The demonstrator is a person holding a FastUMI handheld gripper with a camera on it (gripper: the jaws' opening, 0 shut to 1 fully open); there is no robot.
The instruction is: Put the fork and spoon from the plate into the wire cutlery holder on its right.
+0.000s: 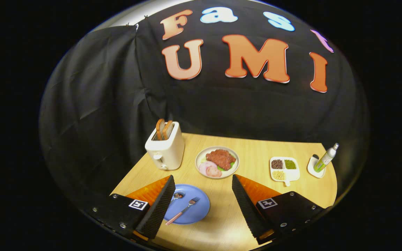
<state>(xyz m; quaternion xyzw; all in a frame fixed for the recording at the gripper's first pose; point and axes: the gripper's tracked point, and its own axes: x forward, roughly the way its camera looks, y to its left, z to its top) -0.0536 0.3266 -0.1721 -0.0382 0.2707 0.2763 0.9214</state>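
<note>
A blue plate (pixel 195 210) lies on the wooden table just beside my left finger. On it rest a fork (pixel 184 210) with a pink handle and a spoon (pixel 177 196), its bowl close to the left finger, which hides part of the plate. My gripper (pixel 202 184) hangs above the table, open wide, with nothing between its fingers. The fork lies between the fingers, nearer the left one.
Beyond the fingers stand a white toaster (pixel 166 149) with two bread slices, a plate of meat and ham (pixel 217 161), a white divided dish of beans (pixel 284 169) and a bottle on a small white holder (pixel 324 160). Black cloth walls the table's back and left.
</note>
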